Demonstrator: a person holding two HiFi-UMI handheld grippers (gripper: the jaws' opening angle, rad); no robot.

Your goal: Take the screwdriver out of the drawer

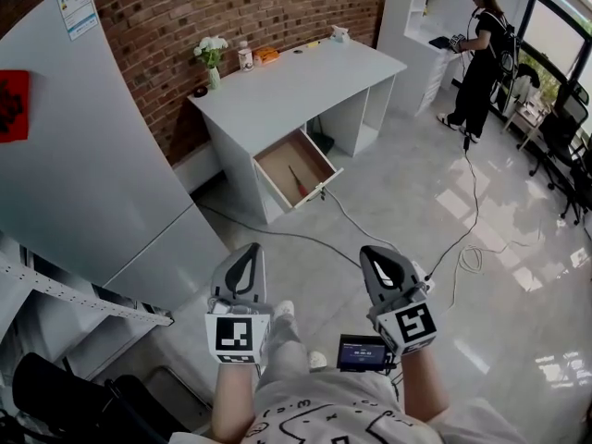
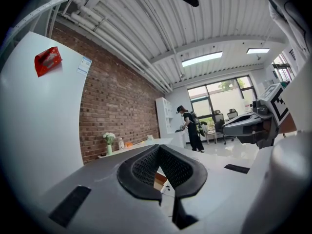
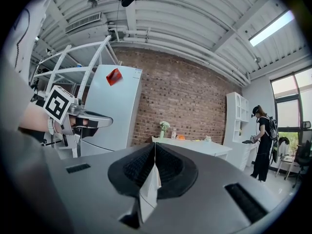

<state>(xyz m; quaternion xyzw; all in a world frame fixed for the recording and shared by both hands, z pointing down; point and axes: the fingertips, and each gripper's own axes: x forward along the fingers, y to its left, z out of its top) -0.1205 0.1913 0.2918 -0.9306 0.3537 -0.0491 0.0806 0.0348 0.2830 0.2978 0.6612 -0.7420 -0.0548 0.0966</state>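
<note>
White desk [image 1: 305, 81] against brick wall [image 1: 166, 7]. Along the wall edge of the top: small dark item [image 1: 200, 92], vase of white flowers [image 1: 212, 58], bottle [image 1: 245, 57], orange item [image 1: 266, 55]; small white object [image 1: 339, 33] at far end. Drawer [image 1: 319, 191] pulled out, wooden bottom, red-handled screwdriver [image 1: 296, 180] lying inside toward the front. Glossy pale floor [image 1: 416, 211] below, cables [image 1: 472, 202] trailing across, one passing just by the drawer front. Office chairs [image 1: 564, 137] and a standing person [image 1: 479, 58] at far right.
</note>
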